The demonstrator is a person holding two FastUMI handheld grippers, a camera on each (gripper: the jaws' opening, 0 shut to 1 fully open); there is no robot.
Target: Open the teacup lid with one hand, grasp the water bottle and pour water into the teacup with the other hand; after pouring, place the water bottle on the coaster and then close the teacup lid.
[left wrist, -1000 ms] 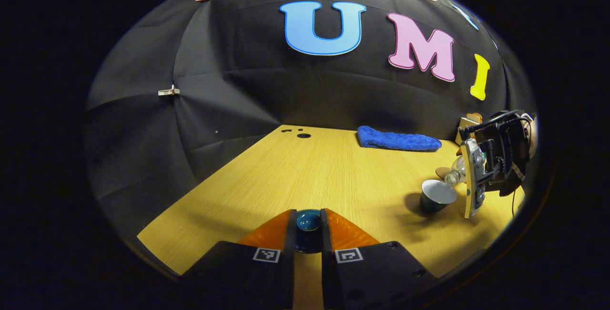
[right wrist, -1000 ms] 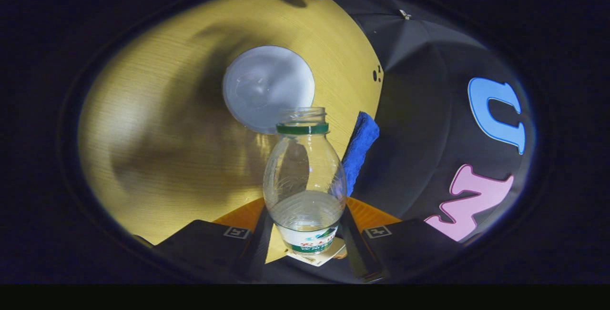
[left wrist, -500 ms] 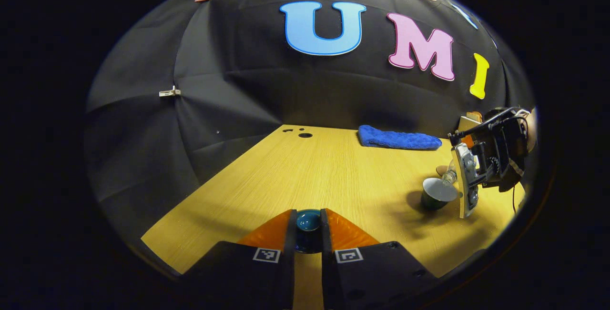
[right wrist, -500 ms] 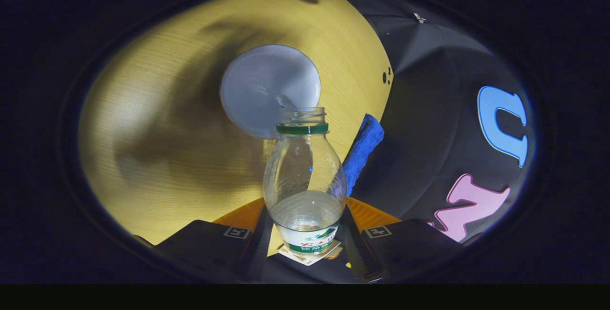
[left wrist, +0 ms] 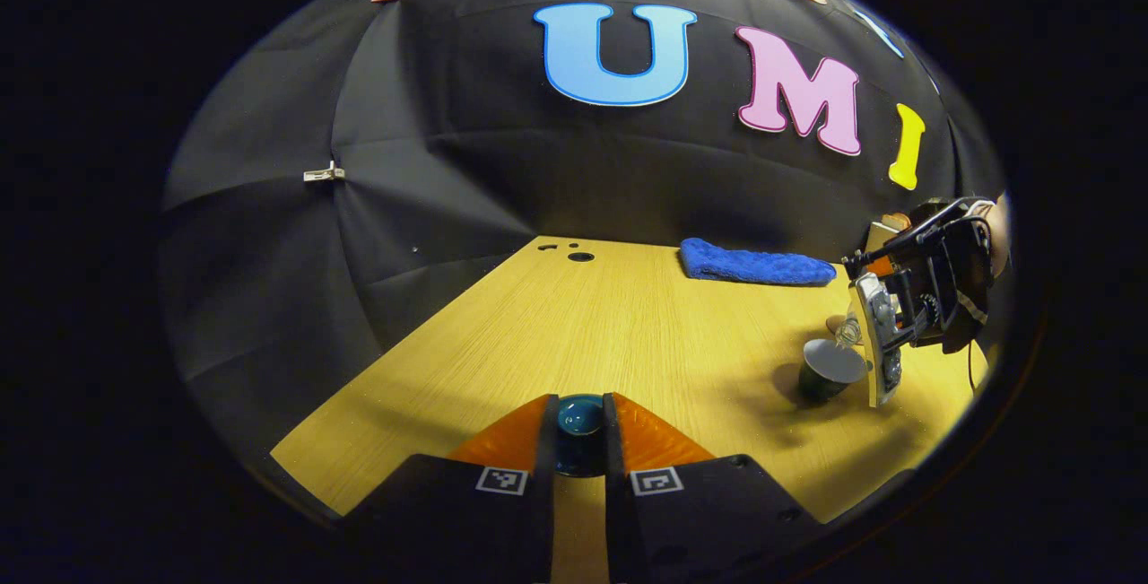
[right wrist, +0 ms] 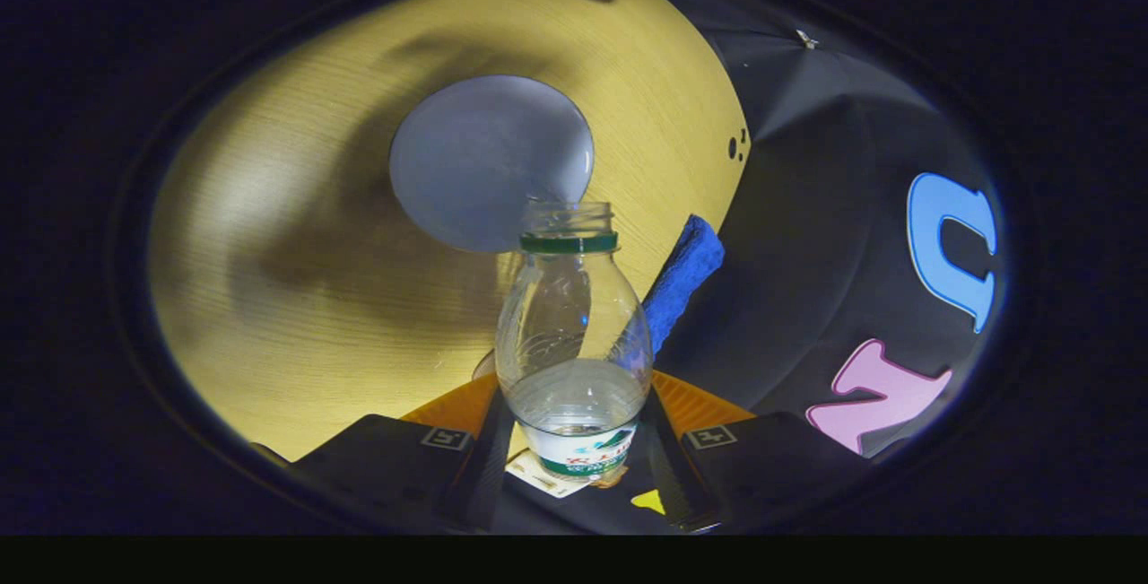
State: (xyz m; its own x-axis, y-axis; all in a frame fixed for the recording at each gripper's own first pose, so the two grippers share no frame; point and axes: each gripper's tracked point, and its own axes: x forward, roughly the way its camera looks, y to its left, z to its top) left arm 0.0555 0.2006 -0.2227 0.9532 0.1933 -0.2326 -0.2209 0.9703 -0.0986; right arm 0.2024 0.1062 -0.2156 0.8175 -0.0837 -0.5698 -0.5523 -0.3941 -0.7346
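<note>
Left gripper (left wrist: 579, 440): fingers closed on the lid (left wrist: 579, 418), gripping its rounded dark teal knob between them. The lid is held low over the near part of the wooden table (left wrist: 574, 324), well apart from the cup.

Right gripper (right wrist: 574, 467): fingers closed on the lower body of the water bottle (right wrist: 572, 342), one on each side at the label band. In the left gripper view the same right gripper (left wrist: 883, 342) appears far to the right, held by a hand (left wrist: 991, 239), above the cup.

Bottle: clear plastic, uncapped, with a green ring below the open neck and a white and green label near the base. It is tipped so that its mouth is over the cup's rim. Some water lies in the lower part of the bottle.

Cup (left wrist: 827, 369): dark outside, pale inside, standing open on the table at the right. In the right gripper view its pale round interior (right wrist: 489, 162) lies directly beyond the bottle's mouth.

A folded blue cloth (left wrist: 753, 265) lies at the far edge of the table, near the wall.
</note>
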